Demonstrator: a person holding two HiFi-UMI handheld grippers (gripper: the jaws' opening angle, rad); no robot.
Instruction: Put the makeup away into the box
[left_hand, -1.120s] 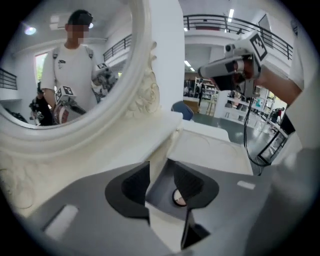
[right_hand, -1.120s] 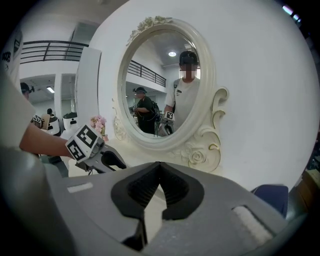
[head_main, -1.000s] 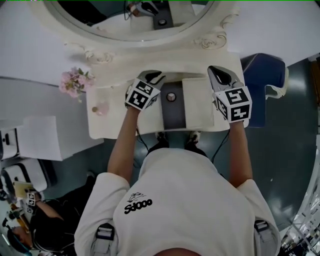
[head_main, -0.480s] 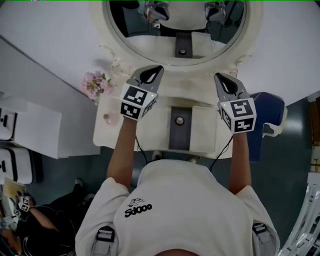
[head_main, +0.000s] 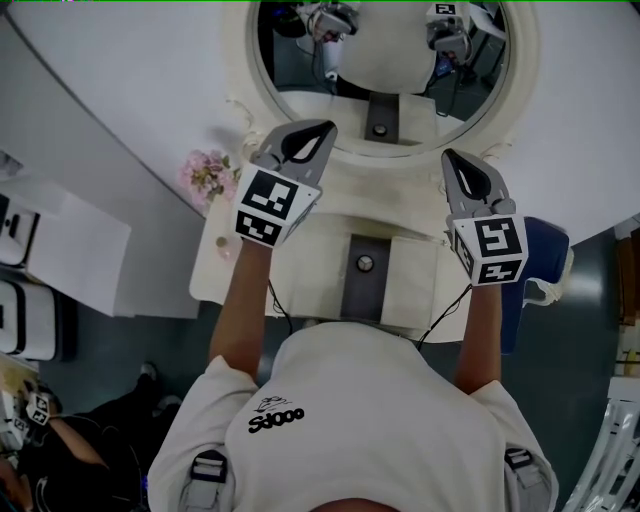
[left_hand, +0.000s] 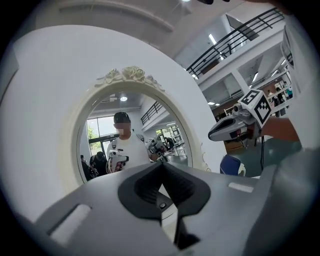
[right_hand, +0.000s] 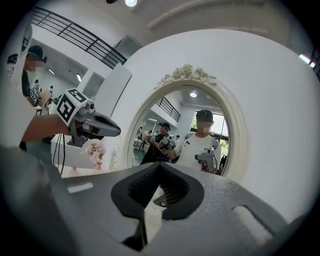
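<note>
Bright, even indoor light; a round white ceiling lamp (right_hand: 131, 2) glares above the oval cream-framed mirror (right_hand: 186, 131); gripper views bulge, corners black.

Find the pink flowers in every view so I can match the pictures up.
Head view: the pink flowers sit left of centre, just below and left of the mirror's frame.
Left gripper view: not in it.
Right gripper view: lower left, just left of the mirror's frame.
Shared landmark: the oval mirror shows in all three views.
</note>
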